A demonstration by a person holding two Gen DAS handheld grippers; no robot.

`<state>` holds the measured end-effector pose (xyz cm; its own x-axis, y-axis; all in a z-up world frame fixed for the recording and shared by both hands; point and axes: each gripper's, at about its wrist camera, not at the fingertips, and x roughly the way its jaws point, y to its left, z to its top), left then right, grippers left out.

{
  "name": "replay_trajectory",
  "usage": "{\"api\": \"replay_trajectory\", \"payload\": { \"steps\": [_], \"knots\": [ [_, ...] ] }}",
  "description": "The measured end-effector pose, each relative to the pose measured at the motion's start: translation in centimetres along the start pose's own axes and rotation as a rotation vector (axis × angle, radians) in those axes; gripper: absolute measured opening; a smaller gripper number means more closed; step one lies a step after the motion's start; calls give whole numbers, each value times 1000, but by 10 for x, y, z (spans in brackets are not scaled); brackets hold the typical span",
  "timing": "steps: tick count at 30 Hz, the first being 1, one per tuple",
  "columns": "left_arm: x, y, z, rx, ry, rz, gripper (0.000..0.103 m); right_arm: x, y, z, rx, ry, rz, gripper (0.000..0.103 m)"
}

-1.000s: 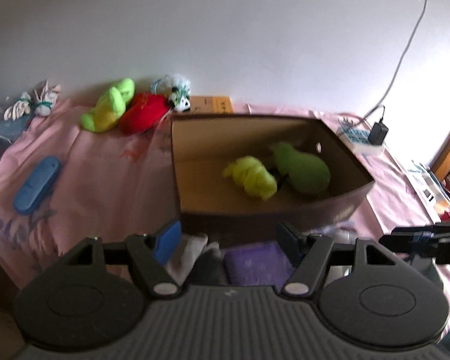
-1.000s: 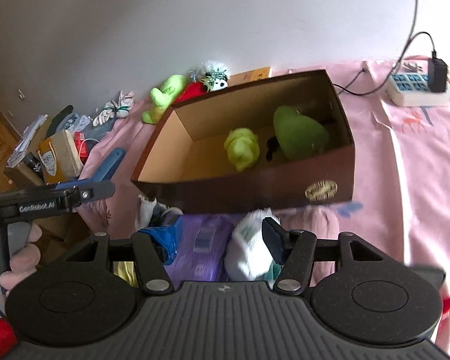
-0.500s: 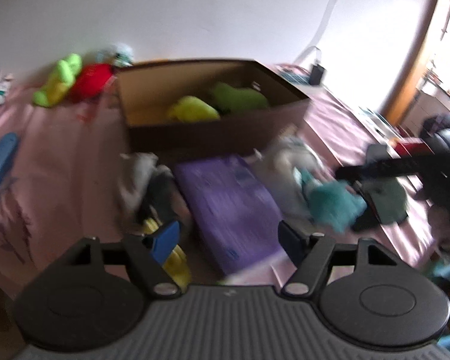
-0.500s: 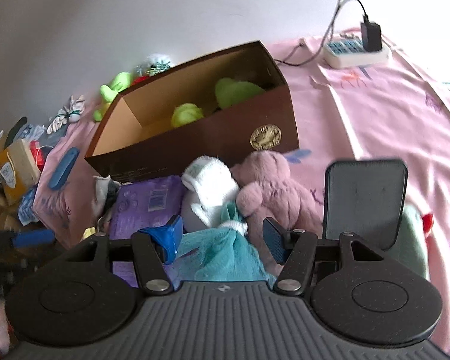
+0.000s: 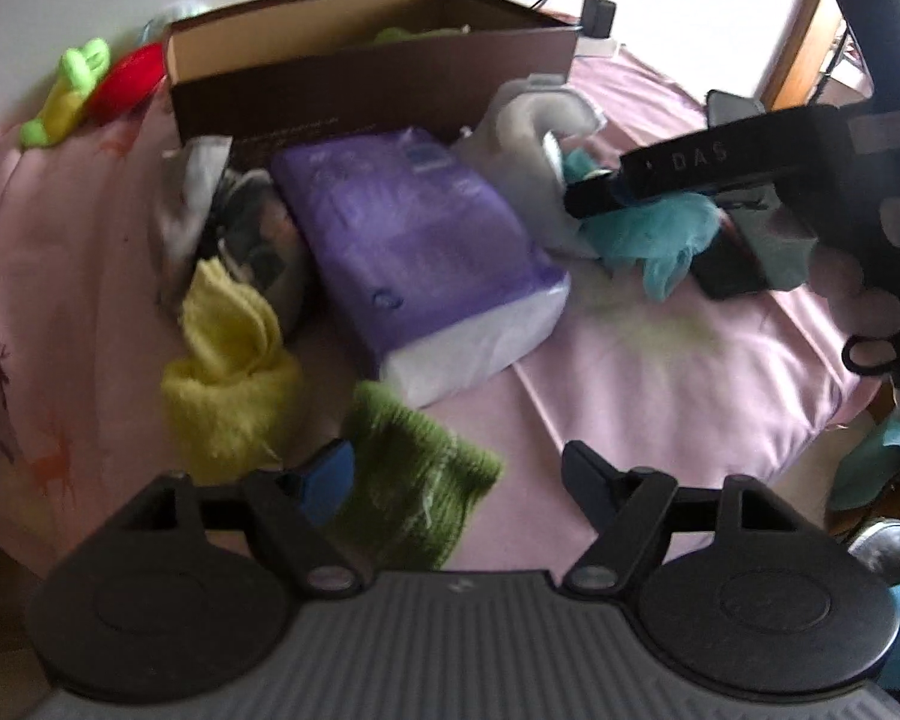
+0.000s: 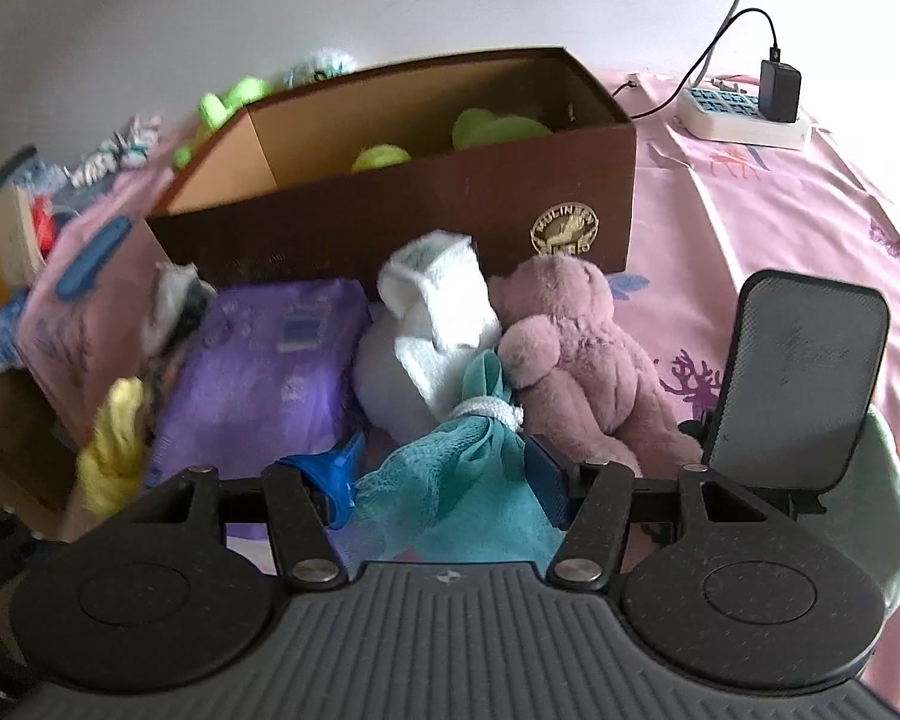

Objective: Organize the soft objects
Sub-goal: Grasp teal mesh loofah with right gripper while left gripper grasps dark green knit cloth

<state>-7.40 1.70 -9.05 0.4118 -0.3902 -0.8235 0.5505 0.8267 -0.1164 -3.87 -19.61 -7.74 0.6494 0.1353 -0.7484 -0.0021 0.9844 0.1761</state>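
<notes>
A brown cardboard box [image 6: 420,216] on the pink bedspread holds a green plush [image 6: 492,126] and a yellow-green soft item [image 6: 381,157]. In front of it lie a purple pack [image 6: 258,372], a white sock [image 6: 438,300], a pink teddy bear [image 6: 576,354] and a teal mesh cloth [image 6: 450,480]. My right gripper [image 6: 441,474] is open, with the teal mesh between its fingers. My left gripper [image 5: 456,468] is open low over a green knitted piece [image 5: 414,480], which sits nearer its left finger. A yellow knitted piece [image 5: 228,384] lies just left of that.
A black mesh-backed stand [image 6: 798,372] is propped right of the teddy. A power strip [image 6: 744,117] with a charger lies at the back right. Lime and red plush toys [image 5: 90,84] rest left of the box. The bed edge [image 5: 822,420] drops off at the right.
Both grippers have pulled back from the box and dropped lower. The left one now hangs over the green knitted piece; the right one now has the teal mesh between its fingers.
</notes>
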Motion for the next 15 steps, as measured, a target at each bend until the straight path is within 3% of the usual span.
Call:
{"api": "replay_trajectory", "payload": {
  "steps": [4, 9, 15],
  "knots": [
    [6, 2, -1, -6, -1, 28, 77, 3, 2, -9, -16, 4, -20, 37],
    [13, 0, 0, 23, -5, 35, 77, -1, -8, -16, 22, 13, -19, 11],
    [16, -2, -2, 56, -6, 31, 53, -15, -18, -25, 68, 8, 5, 0]
  ]
}}
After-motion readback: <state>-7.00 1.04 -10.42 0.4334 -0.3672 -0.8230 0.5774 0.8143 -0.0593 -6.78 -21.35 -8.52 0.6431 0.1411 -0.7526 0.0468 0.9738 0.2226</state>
